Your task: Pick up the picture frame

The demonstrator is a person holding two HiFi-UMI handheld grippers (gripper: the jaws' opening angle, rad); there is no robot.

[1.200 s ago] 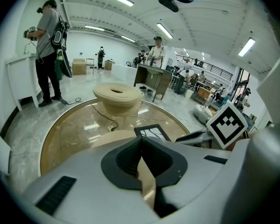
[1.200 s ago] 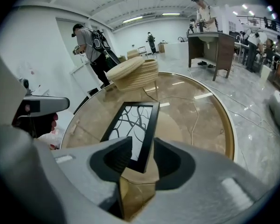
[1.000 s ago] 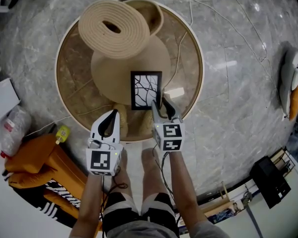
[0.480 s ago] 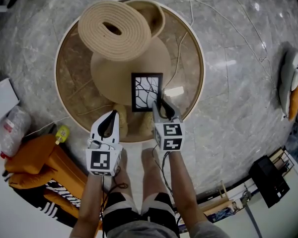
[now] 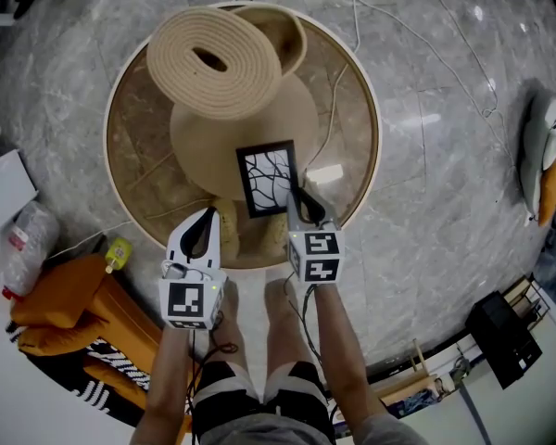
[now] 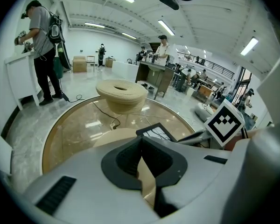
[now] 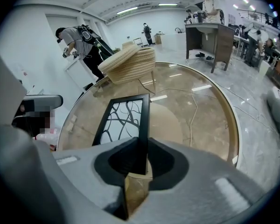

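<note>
The picture frame (image 5: pixel 267 178), black with a branch drawing, lies tilted over a beige round disc (image 5: pixel 232 123) on the round glass table (image 5: pixel 132 170). My right gripper (image 5: pixel 297 196) is shut on its near right corner. Its jaws have just been closing, and in the right gripper view the frame's edge (image 7: pixel 143 125) stands between the pads of the right gripper (image 7: pixel 142 157). My left gripper (image 5: pixel 209 214) hovers over the table's near edge, left of the frame, shut and holding nothing. From the left gripper (image 6: pixel 142 154) the picture frame (image 6: pixel 157 130) shows just ahead to the right.
A rolled beige mat (image 5: pixel 215 58) sits at the table's far side, and a white cable (image 5: pixel 345 68) runs across the glass. An orange bag (image 5: pixel 60 306) and a plastic bottle (image 5: pixel 23 248) lie on the floor at left. A black box (image 5: pixel 505 336) lies at right.
The right jaws have closed on the frame's near right corner. The frame has turned slightly counterclockwise from square. Neither hand has shifted.
</note>
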